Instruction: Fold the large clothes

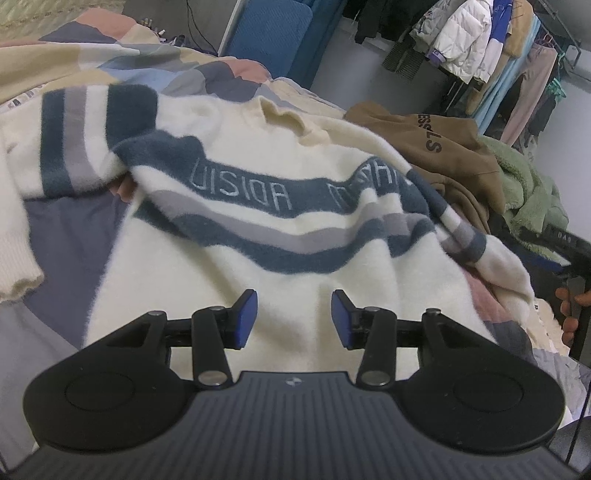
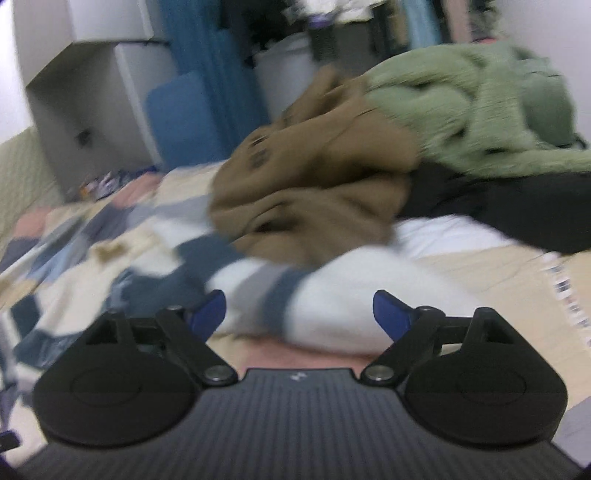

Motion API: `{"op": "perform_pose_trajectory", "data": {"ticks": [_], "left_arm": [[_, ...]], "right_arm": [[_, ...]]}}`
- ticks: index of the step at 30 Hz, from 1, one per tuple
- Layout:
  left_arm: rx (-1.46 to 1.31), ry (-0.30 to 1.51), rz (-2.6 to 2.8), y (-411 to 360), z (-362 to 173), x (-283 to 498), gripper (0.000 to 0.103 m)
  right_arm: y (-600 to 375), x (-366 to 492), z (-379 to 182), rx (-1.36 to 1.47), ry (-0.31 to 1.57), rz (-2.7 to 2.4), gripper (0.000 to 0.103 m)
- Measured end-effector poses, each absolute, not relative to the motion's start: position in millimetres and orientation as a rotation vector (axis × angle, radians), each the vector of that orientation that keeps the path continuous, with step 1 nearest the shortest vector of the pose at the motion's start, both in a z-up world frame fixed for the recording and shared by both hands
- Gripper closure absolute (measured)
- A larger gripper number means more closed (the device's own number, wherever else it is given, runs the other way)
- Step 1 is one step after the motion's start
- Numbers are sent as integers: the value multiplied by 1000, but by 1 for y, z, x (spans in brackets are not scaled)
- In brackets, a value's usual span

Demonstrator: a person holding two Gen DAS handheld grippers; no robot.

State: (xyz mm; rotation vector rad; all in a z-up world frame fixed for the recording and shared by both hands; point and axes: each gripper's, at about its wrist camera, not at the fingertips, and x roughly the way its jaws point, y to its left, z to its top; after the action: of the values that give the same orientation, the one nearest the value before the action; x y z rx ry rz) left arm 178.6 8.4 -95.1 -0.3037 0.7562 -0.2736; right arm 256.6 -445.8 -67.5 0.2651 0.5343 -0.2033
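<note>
A cream fleece sweater (image 1: 229, 266) with blue and grey stripes and lettering lies spread on the bed, its left sleeve (image 1: 70, 147) folded in over the chest. My left gripper (image 1: 294, 317) hovers over the plain lower body, its blue pads (image 1: 247, 317) apart with no cloth pinched between them. In the blurred right wrist view, my right gripper (image 2: 299, 312) stands wide open. The sweater's striped right sleeve (image 2: 325, 299) lies loose just beyond its fingertips. A hand (image 1: 570, 310) on a black handle shows at the right edge of the left wrist view.
A brown hoodie (image 1: 424, 147) and a green fleece (image 1: 528, 192) are piled right of the sweater, with a black garment (image 2: 517, 206) beside them. The patchwork quilt (image 1: 74, 229) covers the bed. A rack of hanging clothes (image 1: 480, 44) and a blue pad (image 1: 273, 33) stand behind.
</note>
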Motion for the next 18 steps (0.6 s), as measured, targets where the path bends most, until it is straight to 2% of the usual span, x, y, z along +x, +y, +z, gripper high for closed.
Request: {"op": "perform_pose_trajectory", "data": {"ticks": [11, 18], "left_arm": [[-315, 792, -256, 2, -106, 188, 52], [-319, 810, -231, 1, -112, 192, 52]], "right_arm": [[-544, 247, -110, 271, 564, -340, 15], [-571, 207, -140, 803, 503, -233, 15]]}}
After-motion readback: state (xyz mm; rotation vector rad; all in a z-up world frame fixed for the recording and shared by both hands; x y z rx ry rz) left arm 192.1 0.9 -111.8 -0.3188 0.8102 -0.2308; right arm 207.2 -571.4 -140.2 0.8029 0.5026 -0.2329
